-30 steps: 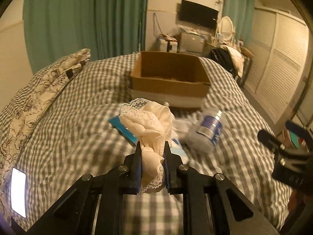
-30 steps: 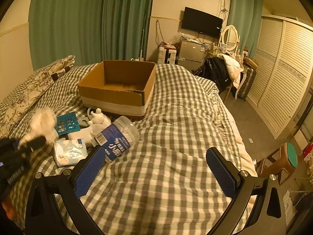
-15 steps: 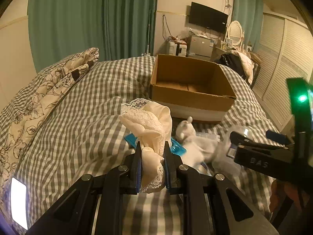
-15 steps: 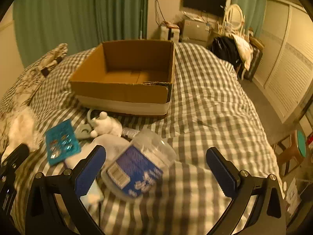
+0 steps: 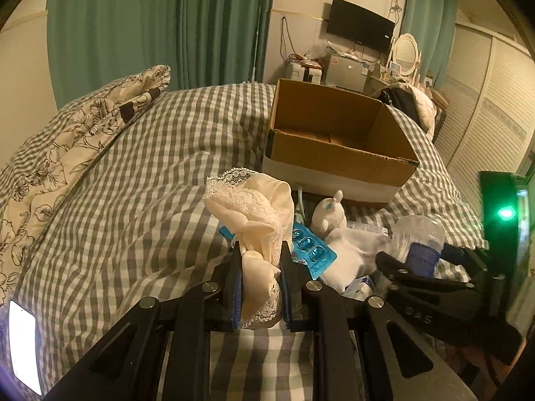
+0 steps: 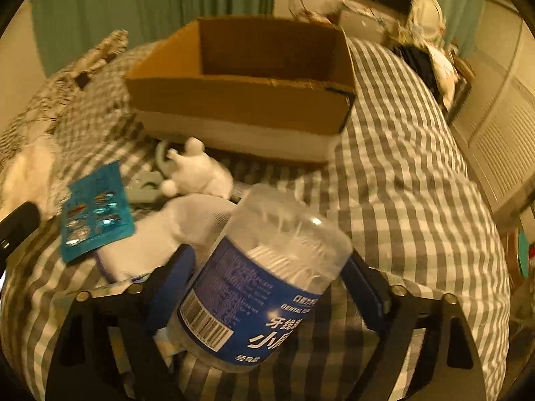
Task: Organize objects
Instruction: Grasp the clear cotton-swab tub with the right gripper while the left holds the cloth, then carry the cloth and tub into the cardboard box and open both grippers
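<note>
Your left claw (image 5: 258, 260) is clamped on the lace cloth (image 5: 254, 214), held above the checked bed (image 5: 140, 180). Your right claw (image 6: 267, 264) has its pads against the jar (image 6: 264, 287), which lies tilted between them. The open box (image 6: 240, 87) sits at 12 o'clock, with the plush toy (image 6: 197, 177) and blister pack (image 6: 95, 210) just before it.

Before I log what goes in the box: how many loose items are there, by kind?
Lace cloth, in the left gripper: 1
Clear floss-pick jar, between the right gripper's jaws: 1
Blue blister pack: 1
White plush toy: 1
White pouch: 1
Total: 5; a grey item behind the toy is unclear.
</note>
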Tool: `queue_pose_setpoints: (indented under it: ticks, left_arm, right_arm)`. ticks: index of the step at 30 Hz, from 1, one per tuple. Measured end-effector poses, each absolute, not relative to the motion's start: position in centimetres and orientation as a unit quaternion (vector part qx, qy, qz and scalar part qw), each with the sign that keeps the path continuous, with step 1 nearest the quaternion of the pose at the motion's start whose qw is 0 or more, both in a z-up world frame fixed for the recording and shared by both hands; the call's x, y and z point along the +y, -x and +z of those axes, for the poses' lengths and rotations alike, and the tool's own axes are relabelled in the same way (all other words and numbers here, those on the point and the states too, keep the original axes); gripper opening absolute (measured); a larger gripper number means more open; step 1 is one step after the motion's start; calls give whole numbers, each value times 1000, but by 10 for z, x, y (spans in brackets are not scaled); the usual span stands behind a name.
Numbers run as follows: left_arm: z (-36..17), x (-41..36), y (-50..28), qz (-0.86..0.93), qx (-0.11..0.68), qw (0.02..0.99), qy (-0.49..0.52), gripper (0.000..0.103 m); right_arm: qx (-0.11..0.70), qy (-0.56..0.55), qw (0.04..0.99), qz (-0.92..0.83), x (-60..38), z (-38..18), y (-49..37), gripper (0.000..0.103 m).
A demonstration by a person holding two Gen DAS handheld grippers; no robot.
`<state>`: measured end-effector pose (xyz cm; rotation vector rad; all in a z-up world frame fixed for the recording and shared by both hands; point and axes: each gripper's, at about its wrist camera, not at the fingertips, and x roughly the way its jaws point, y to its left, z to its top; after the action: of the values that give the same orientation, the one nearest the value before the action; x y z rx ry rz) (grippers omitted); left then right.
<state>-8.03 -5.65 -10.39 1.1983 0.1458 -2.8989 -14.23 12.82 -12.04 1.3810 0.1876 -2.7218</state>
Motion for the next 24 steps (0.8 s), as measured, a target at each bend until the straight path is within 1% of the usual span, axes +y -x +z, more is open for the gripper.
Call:
queue_pose_setpoints:
  ticks: [3,9,14,18,24]
  left_arm:
    - [-96,-58,77,-925,50,0,-377,18]
    - [-73,-52,72,-931,51,-10,-360,18]
    - [-51,-38,76,-937,43,-24,-347,18]
    - [-28,-26,90,-940,40,-46,-336,18]
    - [6,-12,127,-948,29,-61,-310,18]
  right_arm:
    - [65,-432,61,-898,130,-107,131,76]
    - [77,-391,78,-914,135,-71,112,70]
    - [57,-357,92,-928,157,-34,100,68]
    - [63,-318,99,-941,164,0,98,68]
    - [62,-275,111,-953,174,51,124,68]
